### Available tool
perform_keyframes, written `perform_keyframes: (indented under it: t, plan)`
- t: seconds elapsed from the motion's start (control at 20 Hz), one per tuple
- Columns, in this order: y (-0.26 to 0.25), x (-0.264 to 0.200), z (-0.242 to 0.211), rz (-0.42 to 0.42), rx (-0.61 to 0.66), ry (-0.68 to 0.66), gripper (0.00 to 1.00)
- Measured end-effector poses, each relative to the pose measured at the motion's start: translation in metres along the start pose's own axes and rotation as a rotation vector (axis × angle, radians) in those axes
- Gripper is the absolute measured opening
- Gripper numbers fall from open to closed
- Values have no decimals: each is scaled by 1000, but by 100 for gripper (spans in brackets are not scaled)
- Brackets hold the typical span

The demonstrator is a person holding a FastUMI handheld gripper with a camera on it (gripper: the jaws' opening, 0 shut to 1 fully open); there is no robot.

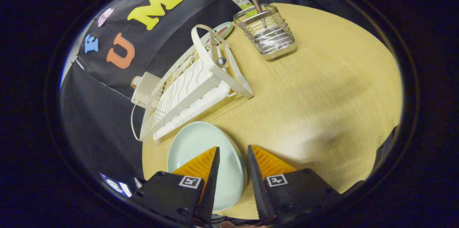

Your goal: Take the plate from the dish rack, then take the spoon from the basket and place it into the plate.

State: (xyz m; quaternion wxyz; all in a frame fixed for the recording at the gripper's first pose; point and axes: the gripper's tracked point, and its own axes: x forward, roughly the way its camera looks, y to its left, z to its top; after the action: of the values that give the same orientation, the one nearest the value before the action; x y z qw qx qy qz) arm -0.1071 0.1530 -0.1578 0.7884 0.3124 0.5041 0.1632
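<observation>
Tool (232,151) held with fingers apart, gripping nothing. Plate (200,142) flat on the tabletop (322,88), under the fingers, just beside the dish rack (186,88). Spoon (257,7) standing in the basket (267,34), far beyond.

The claw (232,152) has two wedge-shaped fingers (200,165) with ribbed inner faces, mounted on black blocks that carry square black-and-white markers and round screws.
</observation>
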Motion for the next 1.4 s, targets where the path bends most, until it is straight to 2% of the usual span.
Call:
perform_keyframes:
  t: [0.15,0.2,0.3,0.45,0.6,0.7,0.95,1.1,1.2,1.4]
  plan:
    - [2,-22,13,-41,-127,-96,65]
    - [1,-37,24,-66,-177,-162,67]
    - [-2,-60,55,-120,-267,-315,79]
    - [-10,-103,113,-225,-401,-570,80]
    - [-13,-128,158,-296,-452,-698,80]
    - [-12,-130,183,-296,-442,-710,83]
    - [-28,-100,248,-281,-380,-684,100]
    - [-44,-72,284,-279,-329,-640,100]
    - [-51,-49,296,-247,-276,-595,100]
    - [-64,-25,317,-257,-233,-570,100]
